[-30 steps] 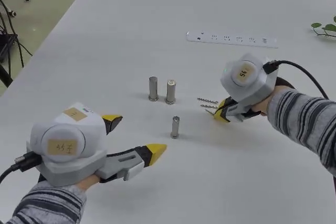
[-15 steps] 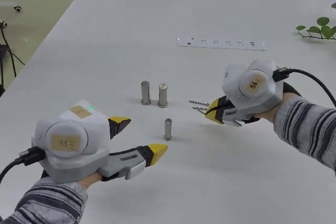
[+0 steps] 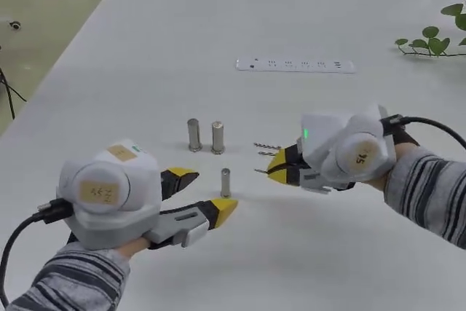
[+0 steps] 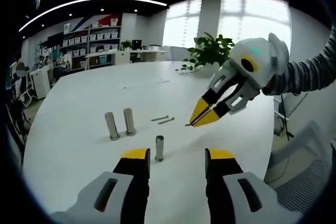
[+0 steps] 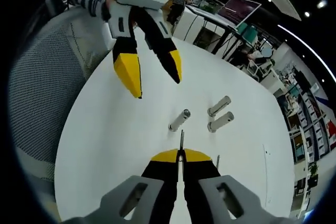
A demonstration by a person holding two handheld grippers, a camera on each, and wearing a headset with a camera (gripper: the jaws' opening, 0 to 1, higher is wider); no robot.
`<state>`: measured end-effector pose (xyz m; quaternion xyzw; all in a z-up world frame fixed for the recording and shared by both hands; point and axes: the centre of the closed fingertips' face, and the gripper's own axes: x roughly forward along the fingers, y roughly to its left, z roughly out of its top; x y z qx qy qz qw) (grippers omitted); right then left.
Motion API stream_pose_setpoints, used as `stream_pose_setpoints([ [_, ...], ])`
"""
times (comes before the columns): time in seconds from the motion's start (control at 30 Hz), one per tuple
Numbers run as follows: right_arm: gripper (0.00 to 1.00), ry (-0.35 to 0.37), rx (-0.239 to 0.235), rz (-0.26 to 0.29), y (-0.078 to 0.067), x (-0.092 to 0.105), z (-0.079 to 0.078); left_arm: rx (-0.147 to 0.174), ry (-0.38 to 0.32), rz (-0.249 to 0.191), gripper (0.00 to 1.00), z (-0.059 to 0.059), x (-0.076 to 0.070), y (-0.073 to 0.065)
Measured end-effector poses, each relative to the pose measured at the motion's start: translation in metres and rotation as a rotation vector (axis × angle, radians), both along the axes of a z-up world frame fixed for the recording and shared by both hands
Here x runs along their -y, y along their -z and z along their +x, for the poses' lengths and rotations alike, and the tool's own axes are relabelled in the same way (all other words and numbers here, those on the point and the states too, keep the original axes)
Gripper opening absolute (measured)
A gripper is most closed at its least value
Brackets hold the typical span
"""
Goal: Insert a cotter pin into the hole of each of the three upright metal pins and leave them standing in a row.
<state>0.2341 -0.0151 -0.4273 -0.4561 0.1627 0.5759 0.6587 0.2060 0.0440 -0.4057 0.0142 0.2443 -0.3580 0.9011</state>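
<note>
The left hand-held gripper (image 3: 202,192) is held low over the white surface (image 3: 109,85), its jaws spread wide with nothing between them. The right hand-held gripper (image 3: 277,169) is pressed together on a thin cotter pin (image 5: 181,139), which is seen in the right gripper view sticking forward past the yellow tips.

Three metal pins are stood upright on the surface. The left rear pin (image 3: 194,135) and the right rear pin (image 3: 217,137) are set side by side, close but apart. The front pin (image 3: 225,182) is placed alone nearer the person, between the two hand-held grippers. In the left gripper view the front pin is seen just ahead of the spread jaws, and the held cotter pin is pointed toward it from the right, clear of it.

Two loose cotter pins (image 3: 266,148) are laid flat just right of the rear pair, near the right hand-held gripper. A power strip (image 3: 295,65) is laid farther back, and a leafy sprig (image 3: 429,40) is seen at the far right edge.
</note>
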Motion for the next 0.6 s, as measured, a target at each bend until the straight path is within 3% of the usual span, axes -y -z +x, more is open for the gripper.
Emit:
stream_pose_setpoints([
  [0.13, 0.0, -0.044, 0.029, -0.01, -0.001, -0.005, -0.011, -0.015, 0.013, -0.026, 0.32, -0.004, 0.006, -0.001],
  [0.47, 0.0, -0.132, 0.073, 0.013, -0.014, -0.024, -0.036, -0.084, 0.011, -0.159, 0.18, -0.01, 0.019, -0.006],
  [0.6, 0.0, -0.159, 0.084, 0.026, -0.02, -0.03, -0.043, -0.106, 0.013, -0.188, 0.1, -0.012, 0.021, -0.006],
])
